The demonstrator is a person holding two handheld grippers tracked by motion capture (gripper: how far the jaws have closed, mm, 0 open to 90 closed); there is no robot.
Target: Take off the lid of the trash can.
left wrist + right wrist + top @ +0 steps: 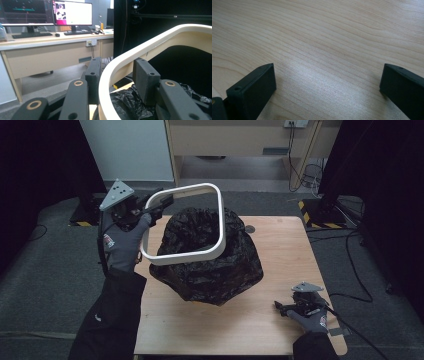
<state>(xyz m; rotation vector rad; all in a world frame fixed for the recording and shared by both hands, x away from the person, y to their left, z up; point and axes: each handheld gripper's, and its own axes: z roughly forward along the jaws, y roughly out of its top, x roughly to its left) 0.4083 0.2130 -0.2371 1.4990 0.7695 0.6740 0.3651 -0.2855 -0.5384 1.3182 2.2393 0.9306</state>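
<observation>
White rounded-square plastic ring (220, 220) hung tilted in the air just above the bin lined with a crumpled black plastic bag (210, 265), its lower edge touching the bag's top. The left gripper (162, 205), raised beside the bin, clamped the ring's far corner, one black jaw on the outside of the band and one on the inside. The right gripper (281, 307) rested near the bin on the pale wooden table (280, 255), its jaws spread wide with nothing between them.
</observation>
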